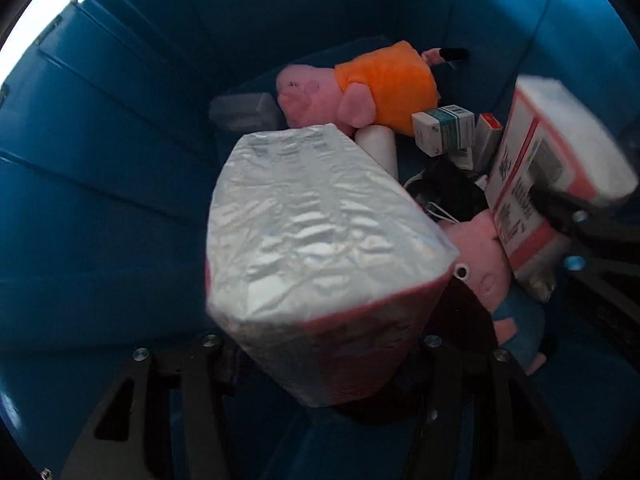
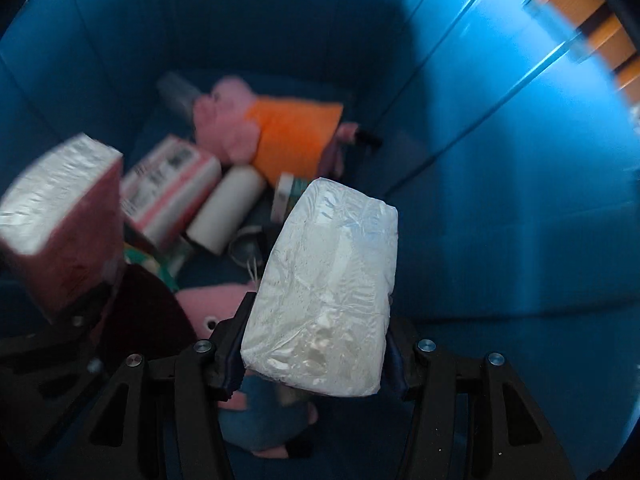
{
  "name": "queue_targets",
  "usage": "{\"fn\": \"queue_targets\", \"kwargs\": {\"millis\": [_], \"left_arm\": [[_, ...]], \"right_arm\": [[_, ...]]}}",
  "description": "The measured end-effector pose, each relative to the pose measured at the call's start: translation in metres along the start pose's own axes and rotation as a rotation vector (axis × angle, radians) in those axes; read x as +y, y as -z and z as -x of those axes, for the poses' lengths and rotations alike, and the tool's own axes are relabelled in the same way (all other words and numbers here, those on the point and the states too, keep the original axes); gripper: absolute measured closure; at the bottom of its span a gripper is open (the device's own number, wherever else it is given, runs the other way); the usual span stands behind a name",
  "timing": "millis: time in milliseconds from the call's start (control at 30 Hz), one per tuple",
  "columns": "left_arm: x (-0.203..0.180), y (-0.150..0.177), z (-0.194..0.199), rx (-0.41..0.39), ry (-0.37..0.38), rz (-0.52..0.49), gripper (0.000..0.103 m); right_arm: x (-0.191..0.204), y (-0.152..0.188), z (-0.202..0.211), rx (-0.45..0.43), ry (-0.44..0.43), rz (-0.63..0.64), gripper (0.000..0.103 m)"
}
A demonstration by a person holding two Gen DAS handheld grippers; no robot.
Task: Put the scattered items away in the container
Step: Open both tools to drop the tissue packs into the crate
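Both grippers reach down inside a deep blue bin [image 1: 100, 160]. My left gripper [image 1: 320, 348] is shut on a white and pink tissue pack [image 1: 316, 240], held above the bin's contents; that pack also shows at the left of the right wrist view [image 2: 60, 220]. My right gripper [image 2: 316, 360] is shut on another white tissue pack [image 2: 332, 292], which shows at the right of the left wrist view [image 1: 556, 160]. Below lie a pink plush pig in orange [image 1: 360, 92], a second plush pig in blue [image 1: 492, 280], a white roll [image 2: 228, 208] and small boxes [image 1: 444, 128].
A third pink-striped tissue pack [image 2: 168, 192] lies on the bin floor. A grey box [image 1: 244, 112] sits at the far wall beside the orange pig. Dark items [image 1: 448, 192] lie in the middle. The bin's blue walls [image 2: 500, 200] close in all round.
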State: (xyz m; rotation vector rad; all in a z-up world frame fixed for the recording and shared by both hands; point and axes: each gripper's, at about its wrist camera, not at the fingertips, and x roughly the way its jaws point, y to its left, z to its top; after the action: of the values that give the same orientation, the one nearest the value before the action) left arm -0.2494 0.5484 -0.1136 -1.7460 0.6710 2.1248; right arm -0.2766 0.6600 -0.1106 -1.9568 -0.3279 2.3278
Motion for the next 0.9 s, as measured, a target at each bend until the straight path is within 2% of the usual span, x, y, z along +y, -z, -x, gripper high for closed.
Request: {"fn": "queue_targets", "kwargs": {"millis": [133,300,400,433,500,533,567,900], "left_arm": [[-0.013,0.003,0.002,0.009,-0.002,0.012,0.049],[-0.007,-0.006,0.002,-0.029,0.012,0.026,0.046],[-0.010,-0.005,0.002,-0.033,0.015,0.014,0.036],[-0.010,-0.005,0.004,-0.042,0.011,0.013,0.033],[-0.010,-0.007,0.004,-0.058,-0.003,0.017,0.029],[-0.008,-0.007,0.004,-0.061,-0.003,0.022,0.029],[-0.007,-0.008,0.003,-0.057,-0.004,0.030,0.028],[-0.001,-0.011,0.000,-0.044,-0.004,0.058,0.026]], "right_arm": [[0.004,0.002,-0.008,0.009,0.021,0.017,0.049],[0.004,-0.003,0.001,-0.025,0.010,0.019,0.048],[0.001,-0.014,0.001,-0.034,-0.002,0.007,0.046],[0.001,-0.015,0.000,-0.033,-0.003,0.005,0.045],[-0.001,-0.017,0.002,-0.043,-0.011,-0.004,0.031],[-0.002,-0.018,0.003,-0.053,-0.022,-0.010,0.020],[-0.002,-0.019,0.005,-0.063,-0.034,-0.016,0.018],[-0.001,-0.020,0.008,-0.075,-0.042,-0.024,0.017]]}}
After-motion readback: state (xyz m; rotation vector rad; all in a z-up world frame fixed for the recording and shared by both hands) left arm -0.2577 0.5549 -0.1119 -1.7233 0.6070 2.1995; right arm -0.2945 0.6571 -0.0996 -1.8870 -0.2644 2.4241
